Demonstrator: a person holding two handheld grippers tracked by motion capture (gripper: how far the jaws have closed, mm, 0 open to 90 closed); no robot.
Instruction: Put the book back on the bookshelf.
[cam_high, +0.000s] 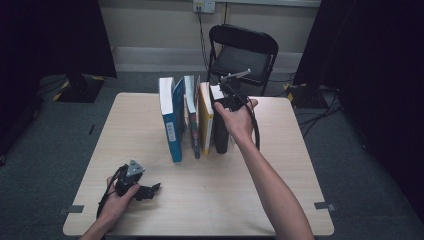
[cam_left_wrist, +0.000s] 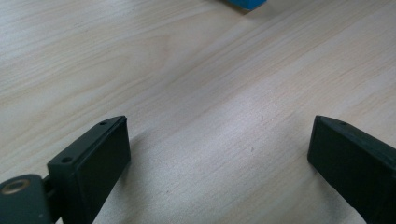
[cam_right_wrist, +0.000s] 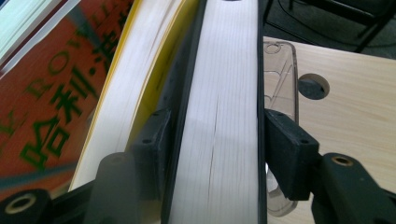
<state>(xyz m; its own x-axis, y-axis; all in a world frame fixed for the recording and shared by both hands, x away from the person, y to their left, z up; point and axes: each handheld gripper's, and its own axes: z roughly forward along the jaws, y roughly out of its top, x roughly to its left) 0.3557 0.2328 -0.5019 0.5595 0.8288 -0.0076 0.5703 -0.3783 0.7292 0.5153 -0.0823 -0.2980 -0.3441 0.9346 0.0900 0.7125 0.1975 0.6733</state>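
Several books stand upright in a row at the middle of the table (cam_high: 150, 210): a blue one (cam_high: 172, 127), a thin colourful one (cam_high: 191, 117), a yellow one (cam_high: 205, 120) and a black-covered one (cam_high: 220, 137) at the right end. My right gripper (cam_high: 221, 106) comes down over the black book's top edge. In the right gripper view the black book's white page block (cam_right_wrist: 219, 116) stands between the jaws of my right gripper (cam_right_wrist: 215, 140); the pads sit close beside its covers without pressing. My left gripper (cam_high: 154, 189) rests on the table at the front left, open and empty (cam_left_wrist: 217, 154).
A clear plastic piece (cam_right_wrist: 280, 65) leans against the black book's far cover, beside a round hole (cam_right_wrist: 313, 86) in the tabletop. A black folding chair (cam_high: 242, 52) stands behind the table. A cable loops from the right gripper. Bare wood lies under the left jaws.
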